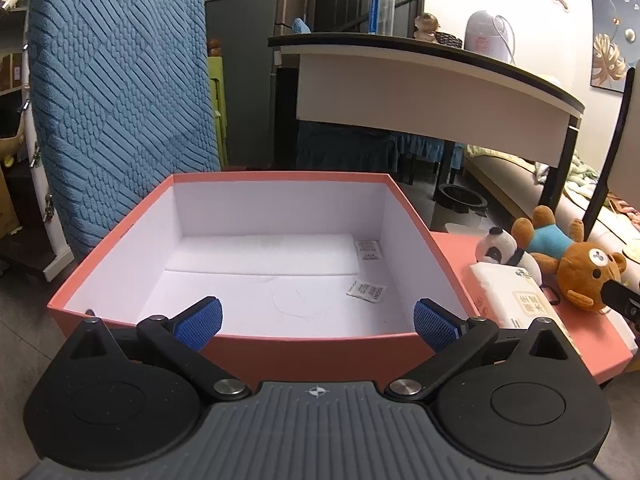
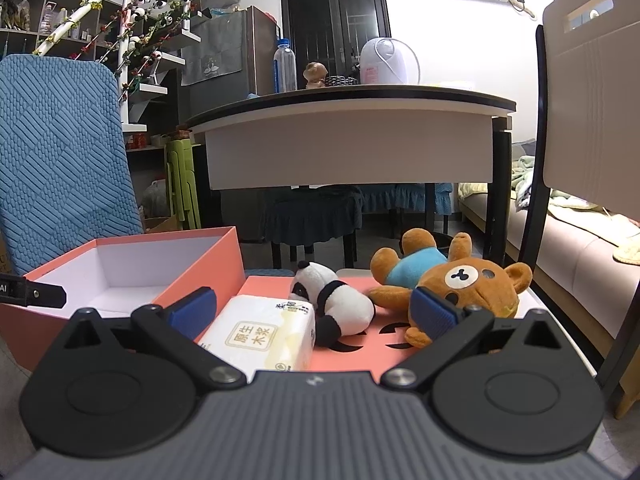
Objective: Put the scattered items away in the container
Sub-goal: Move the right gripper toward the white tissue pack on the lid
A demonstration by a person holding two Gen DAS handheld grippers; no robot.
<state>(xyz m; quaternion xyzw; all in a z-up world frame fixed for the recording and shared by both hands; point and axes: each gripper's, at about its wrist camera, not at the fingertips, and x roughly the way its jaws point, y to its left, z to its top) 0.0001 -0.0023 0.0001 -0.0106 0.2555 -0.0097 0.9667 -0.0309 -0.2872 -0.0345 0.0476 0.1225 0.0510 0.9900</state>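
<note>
A salmon-pink box [image 1: 256,346] with a white inside stands open in front of my left gripper [image 1: 318,322], which is open over its near wall with nothing between the pads. Two small sachets [image 1: 366,290] lie on the box floor. To the right, on the flat pink lid [image 2: 360,350], lie a tissue pack [image 2: 262,336], a panda plush [image 2: 340,306] and a brown bear plush [image 2: 460,280] in a blue shirt. My right gripper [image 2: 314,314] is open just before the tissue pack and panda, holding nothing. In the left wrist view the same tissue pack [image 1: 516,296], panda plush [image 1: 500,246] and bear plush [image 1: 576,256] show at the right.
A blue textured chair back [image 1: 120,96] rises behind the box. A table [image 2: 352,136] with a water bottle [image 2: 285,66] and a white appliance stands beyond. A dark chair frame [image 2: 536,160] and a sofa [image 2: 580,256] are at the right. Grey floor lies below.
</note>
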